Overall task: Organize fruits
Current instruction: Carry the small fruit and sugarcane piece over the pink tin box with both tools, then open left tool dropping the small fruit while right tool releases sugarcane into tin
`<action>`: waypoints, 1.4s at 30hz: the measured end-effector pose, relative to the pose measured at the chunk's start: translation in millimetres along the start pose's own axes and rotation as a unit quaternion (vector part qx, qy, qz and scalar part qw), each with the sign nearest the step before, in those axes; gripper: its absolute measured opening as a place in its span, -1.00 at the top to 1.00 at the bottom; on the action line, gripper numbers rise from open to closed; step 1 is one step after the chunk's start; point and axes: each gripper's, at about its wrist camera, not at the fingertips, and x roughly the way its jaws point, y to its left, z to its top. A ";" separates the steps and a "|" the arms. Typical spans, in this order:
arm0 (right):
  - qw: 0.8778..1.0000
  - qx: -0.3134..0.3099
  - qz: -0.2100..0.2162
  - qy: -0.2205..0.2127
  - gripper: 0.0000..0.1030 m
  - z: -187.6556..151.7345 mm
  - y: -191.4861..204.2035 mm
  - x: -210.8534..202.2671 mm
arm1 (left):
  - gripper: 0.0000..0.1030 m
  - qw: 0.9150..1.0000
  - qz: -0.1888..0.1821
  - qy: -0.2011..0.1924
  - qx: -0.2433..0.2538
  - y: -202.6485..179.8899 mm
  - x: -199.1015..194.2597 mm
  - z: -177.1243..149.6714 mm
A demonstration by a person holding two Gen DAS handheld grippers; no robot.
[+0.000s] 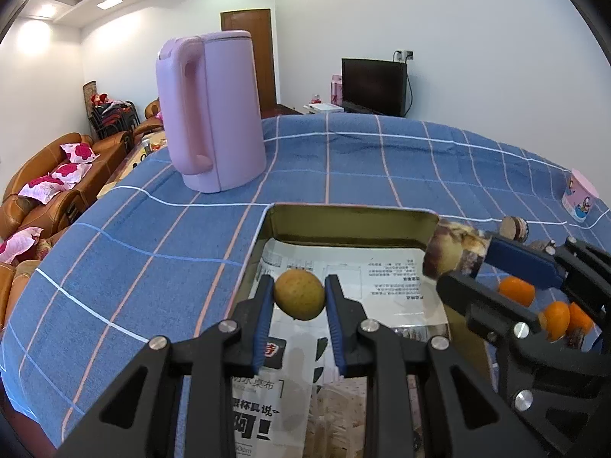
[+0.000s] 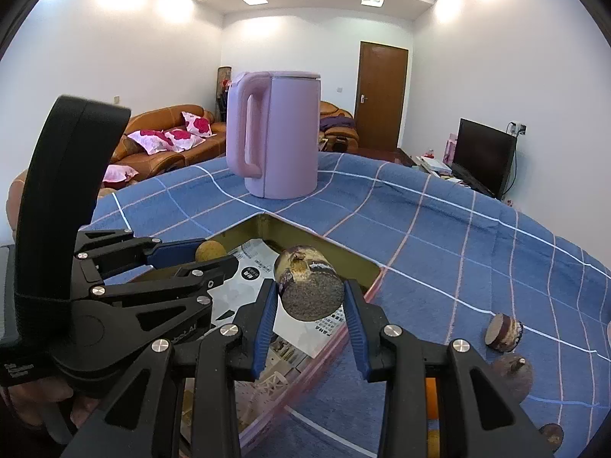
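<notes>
**Two grippers holding fruit over a paper-lined tin**

Left wrist view. The left gripper [image 1: 299, 297] has its fingers [image 1: 263, 318] clamped on a small round yellow-brown fruit [image 1: 299, 294], held above the newspaper lining [image 1: 382, 286] of a shallow gold tin [image 1: 343, 225]. The tin sits on a surface covered by a blue checked cloth [image 1: 152, 252]. At the right edge, the right gripper [image 1: 464, 263] reaches in over the tin's far right corner with a purple-brown cut fruit piece [image 1: 454, 253] between its fingers. Behind it on the cloth lie orange fruits [image 1: 517, 290] and another cut piece [image 1: 513, 228]. A pink kettle [image 1: 214, 110] stands upright beyond the tin; a pink cup [image 1: 580, 198] stands well apart at far right.

Right wrist view. The right gripper [image 2: 311, 299] is clamped on the cut fruit piece [image 2: 309, 286], cut face toward the camera, above the tin [image 2: 343, 255] near its right corner. The left gripper [image 2: 214, 257], at left, holds the yellow-brown fruit [image 2: 209, 251] over the tin. A cut piece [image 2: 503, 331] and a whole brown fruit [image 2: 513, 376] rest on the cloth [image 2: 458, 267] at right. The kettle [image 2: 275, 133] stands behind.
</notes>
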 end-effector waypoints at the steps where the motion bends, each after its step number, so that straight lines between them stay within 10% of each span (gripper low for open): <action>1: 1.000 -0.001 0.001 0.001 0.27 0.1 0.4 0.6 | 0.45 1.000 0.000 0.001 0.000 0.0 0.5 -0.5; 26: 0.999 0.000 0.018 0.032 0.27 -8.4 0.2 17.0 | 0.43 1.000 0.012 0.020 0.017 -2.4 8.4 -4.8; 31: 1.000 0.006 0.013 0.027 0.27 -9.8 -1.2 13.2 | -0.04 1.000 0.018 0.013 0.017 -2.7 2.8 -4.3; 42: 1.000 0.022 -0.002 0.009 0.08 -14.0 -13.1 -13.0 | -0.41 1.000 0.001 -0.007 0.016 -10.2 -18.1 -3.2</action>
